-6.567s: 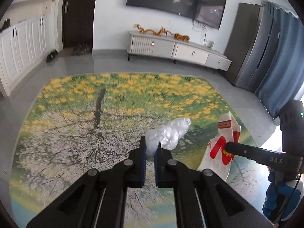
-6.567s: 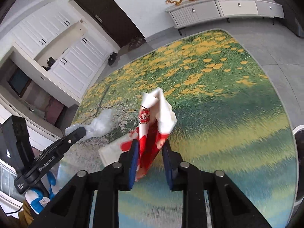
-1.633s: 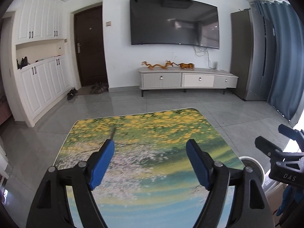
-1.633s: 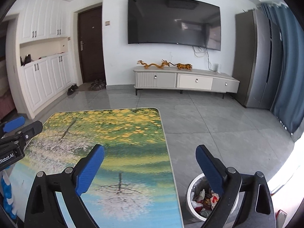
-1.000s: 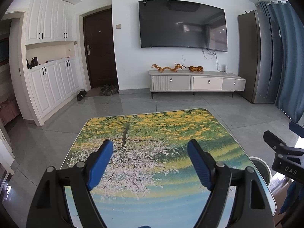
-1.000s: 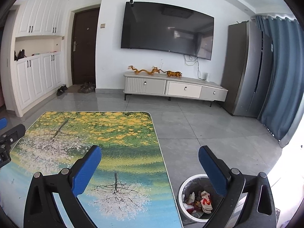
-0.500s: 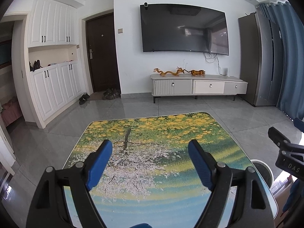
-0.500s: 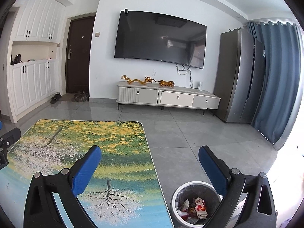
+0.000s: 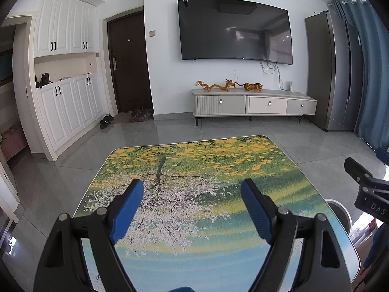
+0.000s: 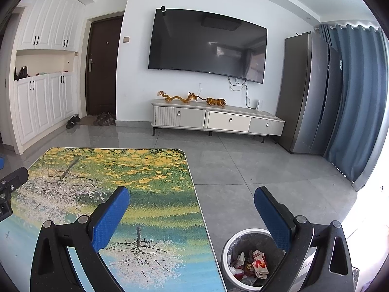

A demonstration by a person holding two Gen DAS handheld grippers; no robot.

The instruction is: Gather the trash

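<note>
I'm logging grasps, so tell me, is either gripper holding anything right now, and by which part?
Nothing is held. The left gripper and right gripper are both open and empty above the table; trash sits in the bin.

A large black curved television [image 9: 234, 30] hung on the white wall above a low white-and-grey media cabinet [image 9: 254, 104], with a dark brown door [image 9: 130, 63] and white panelled cupboards [image 9: 65, 82] to its left, blue curtains [image 10: 357, 102] at right, over glossy grey floor tiles [image 10: 243, 168].
</note>
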